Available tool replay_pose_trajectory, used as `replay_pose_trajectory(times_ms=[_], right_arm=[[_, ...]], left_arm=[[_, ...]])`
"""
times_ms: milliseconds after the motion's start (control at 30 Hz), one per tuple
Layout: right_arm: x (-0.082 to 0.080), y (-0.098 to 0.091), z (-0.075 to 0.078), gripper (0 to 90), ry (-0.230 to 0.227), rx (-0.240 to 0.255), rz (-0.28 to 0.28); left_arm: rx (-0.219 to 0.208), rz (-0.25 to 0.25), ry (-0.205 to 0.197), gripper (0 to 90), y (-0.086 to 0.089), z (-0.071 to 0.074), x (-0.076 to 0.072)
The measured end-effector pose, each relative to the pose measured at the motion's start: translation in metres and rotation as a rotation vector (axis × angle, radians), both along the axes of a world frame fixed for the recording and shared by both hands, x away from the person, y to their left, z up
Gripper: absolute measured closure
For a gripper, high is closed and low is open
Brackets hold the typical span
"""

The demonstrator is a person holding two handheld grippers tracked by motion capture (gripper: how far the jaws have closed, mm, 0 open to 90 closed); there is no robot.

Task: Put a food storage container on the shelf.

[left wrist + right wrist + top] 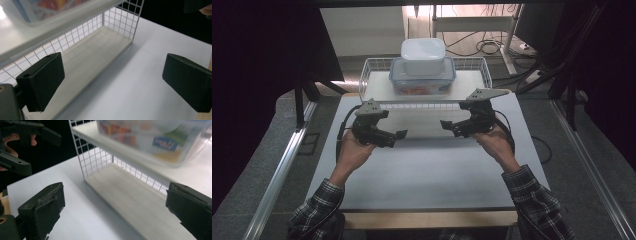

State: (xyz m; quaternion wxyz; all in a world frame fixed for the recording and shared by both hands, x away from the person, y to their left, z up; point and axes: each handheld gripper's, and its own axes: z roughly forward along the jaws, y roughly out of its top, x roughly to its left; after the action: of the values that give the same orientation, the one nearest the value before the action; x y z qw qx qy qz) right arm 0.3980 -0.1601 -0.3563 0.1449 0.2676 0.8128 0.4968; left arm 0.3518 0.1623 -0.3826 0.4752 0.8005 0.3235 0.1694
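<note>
A white wire rack (374,67) stands at the far edge of the white table (427,170). On it rests a clear lidded box (422,82) with blue clips and colourful contents, and a white box (423,52) is stacked on top. My left gripper (398,136) hovers over the table just in front of the rack, open and empty. My right gripper (446,125) faces it from the right, also open and empty. The left gripper view has its jaws wide apart (115,60) below the rack (120,17) and the clear box (50,7). In the right gripper view, wide jaws (116,188) frame the rack (87,152) and box (150,137).
A pale wooden board (130,195) lies under the rack's raised shelf. Metal rails (277,175) run along both sides of the table. Cables and a stand (492,40) sit on the floor beyond the rack. The near half of the table is bare white surface.
</note>
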Motion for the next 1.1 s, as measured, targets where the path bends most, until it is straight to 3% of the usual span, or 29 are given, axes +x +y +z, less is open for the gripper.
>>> replay_pose_trajectory(times_ms=[433, 633, 733, 1100], right_arm=[[-0.009, -0.001, -0.026, 2.0, 0.018, -0.007, 0.008], [-0.013, -0.002, -0.040, 1.3, 0.022, -0.026, -0.002], [-0.015, -0.002, -0.046, 0.6, 0.025, -0.050, -0.006], [-0.026, -0.007, -0.058, 0.4, 0.021, -0.071, -0.003]], left_arm=[[0.029, -0.003, -0.003, 3.2, -0.006, -0.032, -0.013], [0.024, -0.003, 0.021, 2.9, -0.006, -0.048, -0.017], [0.019, 0.001, 0.029, 2.9, -0.006, -0.052, -0.018], [0.011, -0.008, 0.038, 2.9, -0.007, -0.062, -0.025]])
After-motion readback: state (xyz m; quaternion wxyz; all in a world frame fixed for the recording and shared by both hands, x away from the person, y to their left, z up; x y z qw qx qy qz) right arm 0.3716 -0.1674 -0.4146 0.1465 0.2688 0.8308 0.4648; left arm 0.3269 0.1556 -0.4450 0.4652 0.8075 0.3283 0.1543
